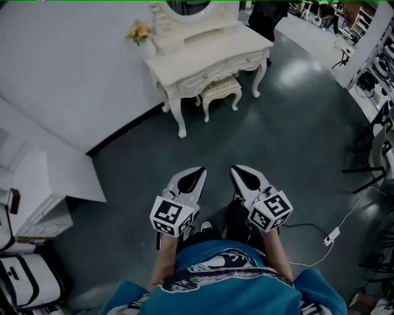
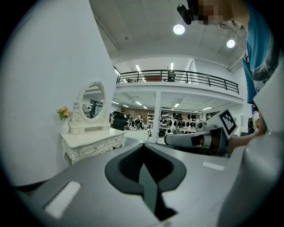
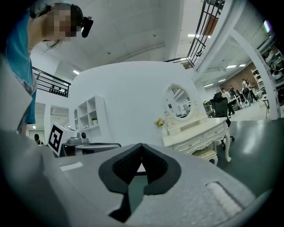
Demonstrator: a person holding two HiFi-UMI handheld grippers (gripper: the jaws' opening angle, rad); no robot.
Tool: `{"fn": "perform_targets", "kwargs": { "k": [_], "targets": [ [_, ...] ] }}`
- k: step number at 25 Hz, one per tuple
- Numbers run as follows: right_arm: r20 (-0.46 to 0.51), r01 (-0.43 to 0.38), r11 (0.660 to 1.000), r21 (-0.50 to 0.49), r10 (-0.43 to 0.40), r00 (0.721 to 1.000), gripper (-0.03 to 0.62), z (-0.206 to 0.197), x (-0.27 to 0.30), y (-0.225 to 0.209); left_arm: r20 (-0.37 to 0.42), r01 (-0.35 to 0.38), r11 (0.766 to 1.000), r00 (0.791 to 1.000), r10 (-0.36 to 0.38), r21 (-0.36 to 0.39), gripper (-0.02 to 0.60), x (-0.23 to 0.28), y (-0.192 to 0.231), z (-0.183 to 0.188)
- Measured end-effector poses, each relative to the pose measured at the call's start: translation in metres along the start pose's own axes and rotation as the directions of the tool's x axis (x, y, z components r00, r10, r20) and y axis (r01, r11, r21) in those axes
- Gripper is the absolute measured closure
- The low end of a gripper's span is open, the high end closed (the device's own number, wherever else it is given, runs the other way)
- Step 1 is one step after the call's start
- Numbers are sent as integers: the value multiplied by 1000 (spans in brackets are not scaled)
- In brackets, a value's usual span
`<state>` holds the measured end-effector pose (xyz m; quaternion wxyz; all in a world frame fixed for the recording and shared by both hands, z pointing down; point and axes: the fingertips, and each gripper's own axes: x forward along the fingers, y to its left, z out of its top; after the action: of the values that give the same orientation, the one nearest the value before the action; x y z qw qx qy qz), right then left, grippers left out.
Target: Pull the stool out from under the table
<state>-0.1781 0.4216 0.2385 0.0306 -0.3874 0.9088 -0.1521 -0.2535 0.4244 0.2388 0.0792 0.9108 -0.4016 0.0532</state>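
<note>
A cream upholstered stool [image 1: 221,90] stands tucked under the front of a white carved dressing table [image 1: 206,54] against the far wall; the stool [image 3: 205,153] also shows in the right gripper view below the table [image 3: 195,134]. My left gripper [image 1: 197,173] and right gripper [image 1: 239,170] hover side by side in front of my torso, well short of the stool, both shut with nothing in them. In the left gripper view the table [image 2: 91,143] sits far off and the stool is hidden.
An oval mirror [image 1: 188,7] and a small flower vase [image 1: 139,31] sit on the table. White shelving [image 1: 38,198] stands at the left. A black chair [image 1: 375,157] and a power strip with its cable [image 1: 332,236] lie to the right on the dark floor.
</note>
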Motion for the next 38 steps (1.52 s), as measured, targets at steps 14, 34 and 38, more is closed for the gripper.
{"fn": "perform_targets", "kwargs": {
  "k": [14, 34, 38],
  "targets": [
    [-23, -33, 999, -14, 32, 999, 589, 54, 13, -181, -3, -59, 996, 998, 59, -60, 569, 170, -4, 22],
    [-39, -127, 985, 117, 132, 990, 589, 56, 34, -295, -124, -191, 981, 975, 185, -39, 569, 266, -1, 15],
    [-55, -114, 984, 134, 122, 991, 589, 48, 41, -303, -142, -169, 985, 977, 161, -45, 569, 280, 6, 11]
  ]
}}
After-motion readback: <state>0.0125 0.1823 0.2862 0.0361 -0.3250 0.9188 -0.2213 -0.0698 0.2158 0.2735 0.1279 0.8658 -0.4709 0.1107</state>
